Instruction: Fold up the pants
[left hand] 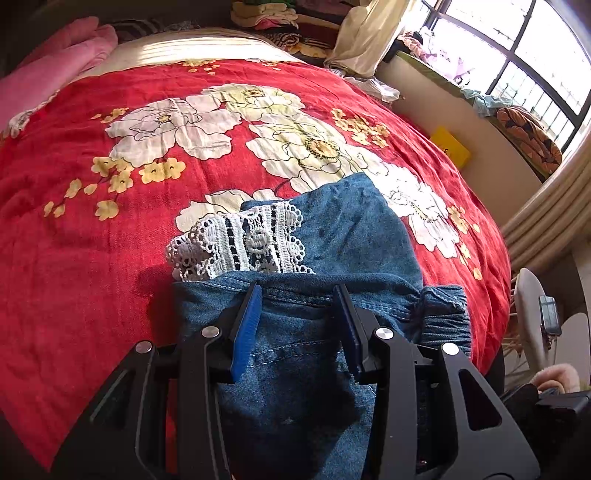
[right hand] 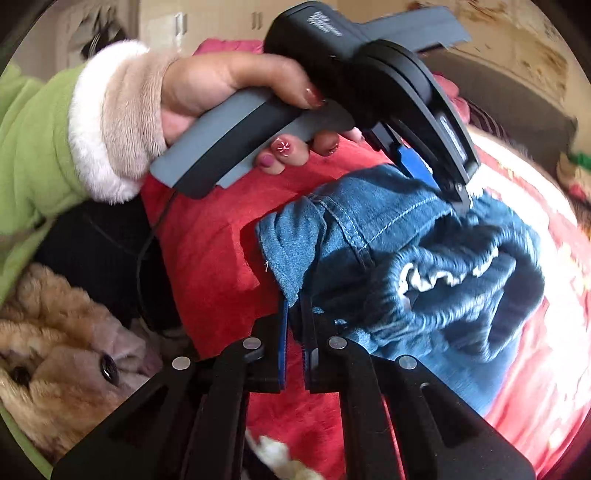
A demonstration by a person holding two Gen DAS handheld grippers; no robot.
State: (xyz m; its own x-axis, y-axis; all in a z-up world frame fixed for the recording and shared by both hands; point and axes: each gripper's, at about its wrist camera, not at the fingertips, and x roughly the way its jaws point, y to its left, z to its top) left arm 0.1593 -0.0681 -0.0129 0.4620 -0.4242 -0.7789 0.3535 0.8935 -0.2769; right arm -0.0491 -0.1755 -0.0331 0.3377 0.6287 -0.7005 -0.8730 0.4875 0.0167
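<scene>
Near bedspread [left hand: 74,258] edge, both claws clamped on jeans [left hand: 295,369]: left claw [left hand: 299,295], right claw [right hand: 295,314].

A red bedspread [left hand: 92,229] printed with large white and pale yellow flowers serves as the landmark. At its far left corner lies a pink blanket [left hand: 55,62]. Beyond its far edge sits a stack of folded clothes [left hand: 266,14]. To its right, a yellow box [left hand: 448,149] leans against a low white ledge, with a barred window [left hand: 517,48] above and a cream curtain [left hand: 365,33] hanging at the window's left side.
</scene>
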